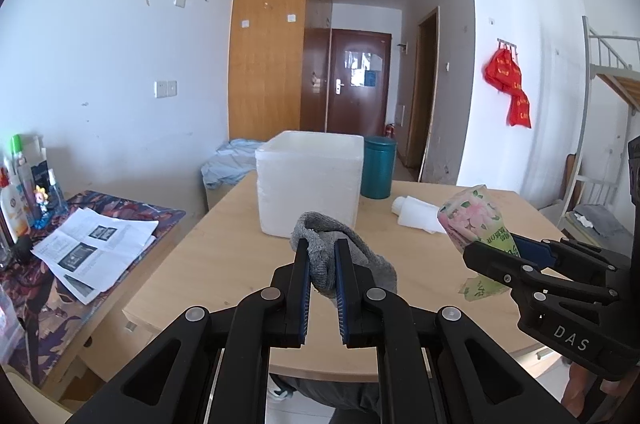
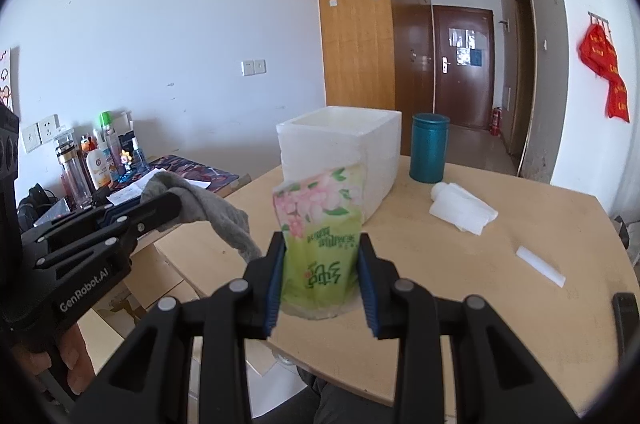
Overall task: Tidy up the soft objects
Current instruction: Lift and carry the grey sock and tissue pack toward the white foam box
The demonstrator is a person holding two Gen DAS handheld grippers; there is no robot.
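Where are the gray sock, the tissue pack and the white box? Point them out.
gray sock (image 1: pixel 320 260), left wrist view, folded middle between the tongs
tissue pack (image 2: pixel 320 224), right wrist view, printed front
white box (image 1: pixel 308 192), left wrist view, front wall

A grey sock (image 1: pixel 344 256) hangs limp above the desk's near edge. Beside it, a green flowery tissue pack (image 2: pixel 320 240) is held upright, squeezed.

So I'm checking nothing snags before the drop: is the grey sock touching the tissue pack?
Apart. The right wrist view shows bare table between the grey sock hanging at left and the tissue pack; the left wrist view shows the same gap.
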